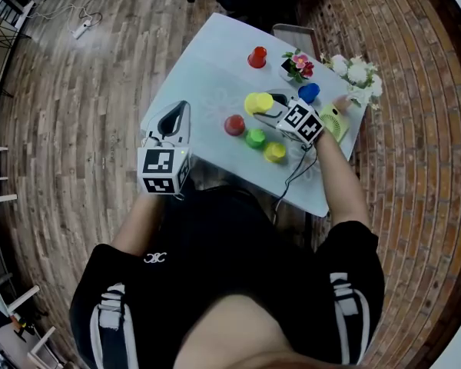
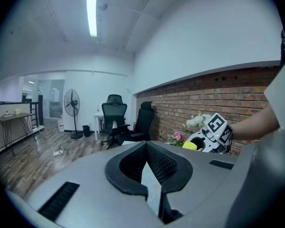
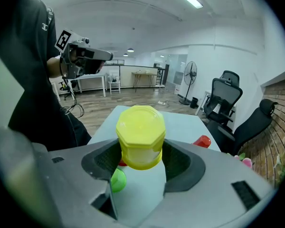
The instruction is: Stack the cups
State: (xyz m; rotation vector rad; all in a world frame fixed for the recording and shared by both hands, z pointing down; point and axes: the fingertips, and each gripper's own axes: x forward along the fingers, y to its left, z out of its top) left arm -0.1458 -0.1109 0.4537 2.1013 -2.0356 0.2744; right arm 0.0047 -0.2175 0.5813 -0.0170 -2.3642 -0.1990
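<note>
Right gripper [image 3: 141, 152] first, since it's practically in the lens: its jaws are about half apart and clamped on the big yellow cup [image 3: 140, 134], pads pressing its sides. The cup looks lifted clear of the table [image 1: 207, 75], hanging over the middle of it.

So progress-wise I'd call this barely started. I can't see a single stack anywhere, every cup is on its own:
- red cup [image 1: 234, 124], green cup [image 1: 255, 137] and smaller yellow cup [image 1: 274, 152] sit in a loose row just toward the near edge from the held one, close together but not touching as far as I can tell
- blue cup [image 1: 309, 92] is over by the right edge, near the flowers [image 1: 298, 64]
- second red cup [image 1: 257, 56] is off toward the far edge, well apart from the rest

Left gripper [image 1: 183, 110] hangs at the left edge with its jaws closed on nothing, so it isn't helping.

My guess is the held cup goes over one of that near row, then everything else is left to do.
</note>
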